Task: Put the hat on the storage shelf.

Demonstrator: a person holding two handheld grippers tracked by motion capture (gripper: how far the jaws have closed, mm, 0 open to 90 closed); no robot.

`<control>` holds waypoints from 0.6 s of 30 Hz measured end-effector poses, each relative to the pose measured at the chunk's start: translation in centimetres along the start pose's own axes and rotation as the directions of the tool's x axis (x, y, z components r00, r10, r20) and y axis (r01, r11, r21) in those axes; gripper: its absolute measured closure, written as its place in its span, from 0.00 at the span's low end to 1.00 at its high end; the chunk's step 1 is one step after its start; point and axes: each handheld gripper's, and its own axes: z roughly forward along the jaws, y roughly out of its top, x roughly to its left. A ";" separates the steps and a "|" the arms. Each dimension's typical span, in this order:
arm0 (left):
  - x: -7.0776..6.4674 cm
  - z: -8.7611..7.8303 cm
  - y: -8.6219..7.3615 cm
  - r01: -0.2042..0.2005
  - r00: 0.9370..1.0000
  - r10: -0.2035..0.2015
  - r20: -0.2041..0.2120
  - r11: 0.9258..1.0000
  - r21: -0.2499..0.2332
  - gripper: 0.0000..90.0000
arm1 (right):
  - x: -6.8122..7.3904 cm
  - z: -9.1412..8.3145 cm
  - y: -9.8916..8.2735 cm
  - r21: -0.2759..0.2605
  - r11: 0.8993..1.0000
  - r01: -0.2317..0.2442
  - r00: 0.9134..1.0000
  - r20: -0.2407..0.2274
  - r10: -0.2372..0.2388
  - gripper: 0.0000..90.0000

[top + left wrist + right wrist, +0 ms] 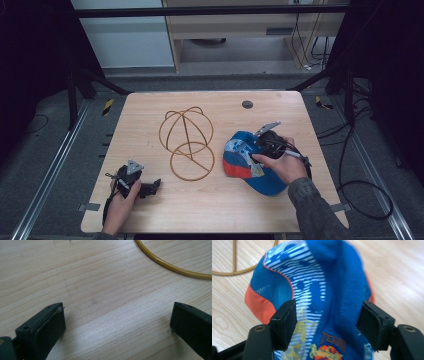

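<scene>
Found a blue fabric baseball cap with orange brim and white-striped mesh panels (250, 160) lying on the light wooden table (150, 210), directly under the fingers of the right gripper (252, 150). In the right gripper view, saw the cap (322, 285) running up between the two black fingers (284, 322), a raised blue fold standing in the gap of the right gripper (327, 320). Noted those fingers partly apart, one on each side of the fold; could not tell whether the pads pressed the cloth, and saw no pinch. Read orange capital letters just ahead of the finger bases, roughly "TEAM", the last letters uncertain, above a round orange emblem with yellow lettering cut off at the edge and unreadable. Made out a faint yellow drawing beside the left-hand finger, too blurred to read.

Saw the right hand (282, 165) wrapped round the gripper body, over the cap's near side.

Found the left gripper (155, 186) low on the table in the left hand (120, 200), well apart from the cap. Noted its fingers (45, 325) spread wide in the left gripper view, nothing but bare wood between them in the gap of the left gripper (117, 317).

Spotted a golden-brown wire cap-shaped frame with a ring base (187, 145) between the two grippers; saw its curved rim (172, 267) beyond the left fingers, and a piece (234, 262) beyond the right fingers, just past the cap.
</scene>
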 end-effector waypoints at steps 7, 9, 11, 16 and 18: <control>0.0 0.0 0.0 -0.004 1.000 0.004 0.003 1.000 0.001 0.00 | 0.5 1.9 0.0 0.061 0.998 0.008 1.000 -0.006 -0.008 0.50; 0.0 0.0 0.0 -0.003 1.000 0.003 0.004 1.000 0.000 0.00 | 0.6 2.3 0.1 0.071 0.997 0.015 1.000 -0.015 -0.014 0.62; 0.0 0.0 0.0 -0.003 1.000 0.003 0.004 1.000 -0.001 0.00 | 0.7 2.5 0.0 0.085 0.996 0.028 1.000 -0.005 -0.027 0.82; 0.0 0.0 0.0 -0.002 1.000 0.002 0.005 1.000 0.000 0.00 | 0.3 2.4 0.0 0.079 0.997 0.021 1.000 -0.010 -0.021 0.99; 0.0 0.0 0.0 -0.002 1.000 0.002 0.005 1.000 0.000 0.00 | 0.1 2.3 0.1 0.084 0.996 0.017 1.000 -0.022 -0.015 0.99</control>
